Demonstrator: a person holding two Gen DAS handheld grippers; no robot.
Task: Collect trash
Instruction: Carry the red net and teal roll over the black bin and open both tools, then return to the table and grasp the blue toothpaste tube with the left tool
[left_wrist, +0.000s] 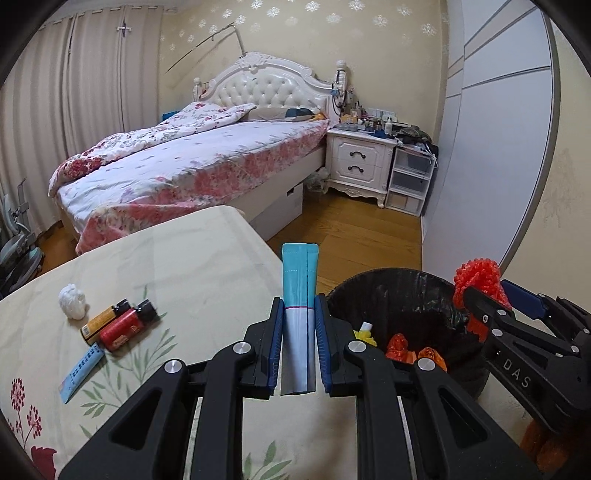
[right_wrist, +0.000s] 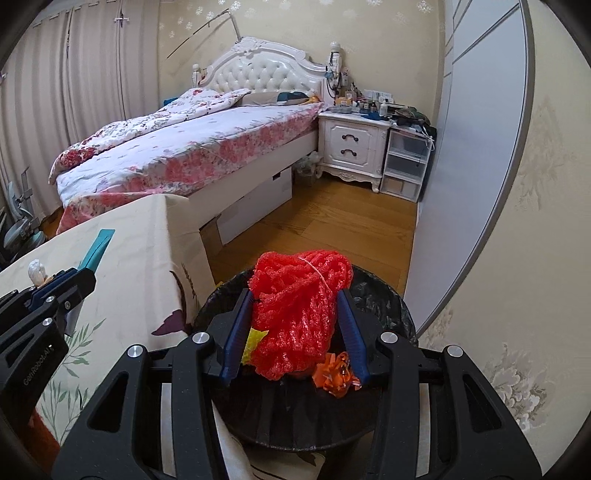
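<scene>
My left gripper (left_wrist: 298, 306) is shut on a teal and white sachet wrapper (left_wrist: 298, 295), held upright over the table's right edge beside the bin. My right gripper (right_wrist: 295, 295) is shut on a red foam net (right_wrist: 295, 314) and holds it over the black-lined trash bin (right_wrist: 388, 306). The bin (left_wrist: 391, 291) stands on the floor right of the table and holds orange and yellow scraps (left_wrist: 399, 347). On the table lie a crumpled white tissue (left_wrist: 74, 301), an orange lighter (left_wrist: 105, 319), a red lighter (left_wrist: 125, 326) and a blue paper strip (left_wrist: 80, 369).
The table has a cream floral cloth (left_wrist: 166, 266). A bed (left_wrist: 192, 162) stands behind it, a white nightstand (left_wrist: 358, 162) and plastic drawers (left_wrist: 410, 181) to its right. A grey wardrobe door (left_wrist: 491, 155) runs along the right. Wooden floor (left_wrist: 362, 229) lies between.
</scene>
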